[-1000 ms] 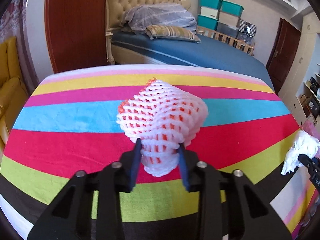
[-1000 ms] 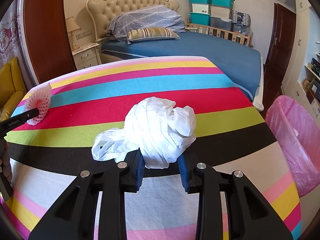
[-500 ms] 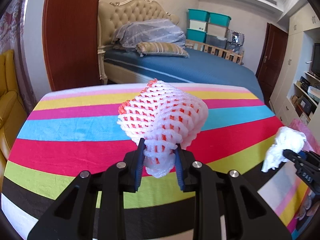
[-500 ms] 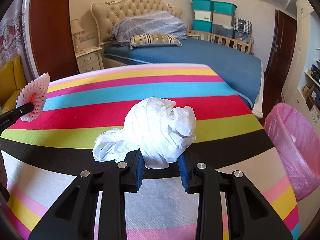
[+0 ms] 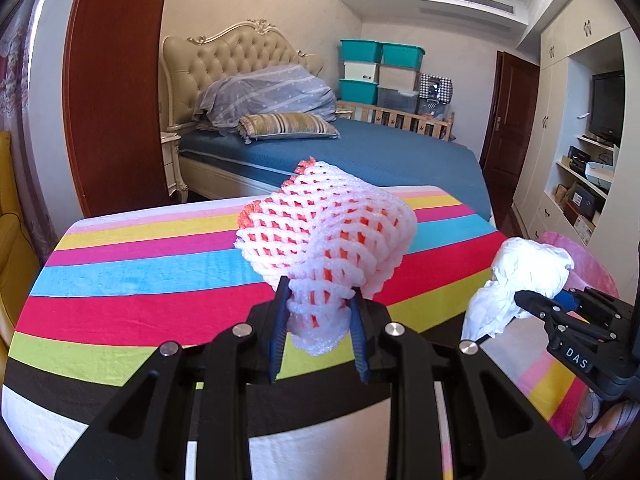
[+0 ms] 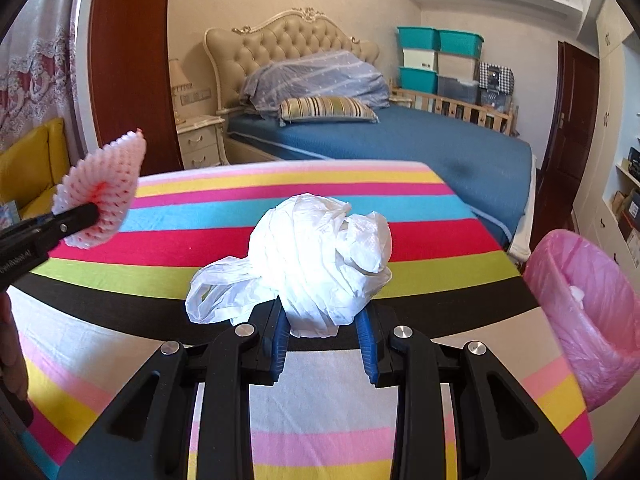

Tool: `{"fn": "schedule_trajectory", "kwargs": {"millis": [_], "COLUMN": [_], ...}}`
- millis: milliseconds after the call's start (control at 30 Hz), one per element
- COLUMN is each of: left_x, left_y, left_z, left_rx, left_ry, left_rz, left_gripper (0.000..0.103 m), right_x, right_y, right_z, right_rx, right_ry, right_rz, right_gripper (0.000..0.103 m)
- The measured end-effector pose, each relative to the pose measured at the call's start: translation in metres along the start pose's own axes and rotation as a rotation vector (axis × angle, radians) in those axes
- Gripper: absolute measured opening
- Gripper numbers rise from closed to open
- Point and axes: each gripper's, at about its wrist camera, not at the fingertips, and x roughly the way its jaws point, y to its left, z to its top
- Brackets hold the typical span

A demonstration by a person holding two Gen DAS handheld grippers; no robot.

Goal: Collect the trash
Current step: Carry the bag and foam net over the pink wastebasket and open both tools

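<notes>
We have the left gripper (image 5: 318,332) pinching the foam net (image 5: 326,242) and the right gripper (image 6: 325,336) pinching the crumpled plastic bag (image 6: 320,264), both above the striped table (image 6: 400,204); pink-lined bin (image 6: 588,320) at right.

White letters "DAS" stand on the right hand-held gripper (image 5: 520,300).

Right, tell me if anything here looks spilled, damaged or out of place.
Nothing stands out. The left gripper holds a foam fruit net and the right gripper a crumpled white plastic bag, both clear of the striped tablecloth. The pink-lined trash bin stands upright beside the table.
</notes>
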Motion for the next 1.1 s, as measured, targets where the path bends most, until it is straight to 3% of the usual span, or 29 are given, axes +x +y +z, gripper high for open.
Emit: {"fn": "schedule_trajectory", "kwargs": {"millis": [400,833,1100], "left_x": [-0.011,-0.010,0.002], "left_y": [-0.078,-0.167,-0.220], "left_z": [-0.009,-0.018,-0.017], "left_rx": [0.118,0.248,0.282], "left_ry": [-0.004,0.000,0.048], "left_rz": [-0.100,-0.223,-0.330], "left_gripper": [0.027,0.027,0.027], "right_x": [-0.050,-0.090,-0.108], "right_y": [-0.040,-0.135,-0.178], "right_z": [-0.004,-0.016,-0.024], "right_rx": [0.041,0.186,0.191], "right_ry": [-0.077,-0.124,-0.125], "right_rz": [-0.052,-0.176,-0.262], "right_gripper": [0.030,0.030,0.030]}}
